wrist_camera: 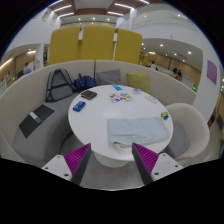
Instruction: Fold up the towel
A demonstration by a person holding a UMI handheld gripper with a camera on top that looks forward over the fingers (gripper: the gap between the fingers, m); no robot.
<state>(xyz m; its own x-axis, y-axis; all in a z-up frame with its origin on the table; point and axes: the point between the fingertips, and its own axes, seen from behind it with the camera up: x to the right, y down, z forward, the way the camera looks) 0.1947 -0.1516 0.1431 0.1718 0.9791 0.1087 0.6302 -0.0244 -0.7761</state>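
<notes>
A pale grey-white towel (138, 130) lies flat on the near right part of a round white table (100, 122). My gripper (112, 160) is above the table's near edge, with the towel ahead and a little right of it. The fingers (76, 158) are wide apart, pink pads facing in, with nothing between them.
Small items sit at the table's far side: a dark phone-like object (88, 95), a blue item (79, 105), printed cards (122, 97). A curved grey bench (40, 115) with a laptop and a backpack (59, 85) wraps the left. A white chair (186, 125) stands right.
</notes>
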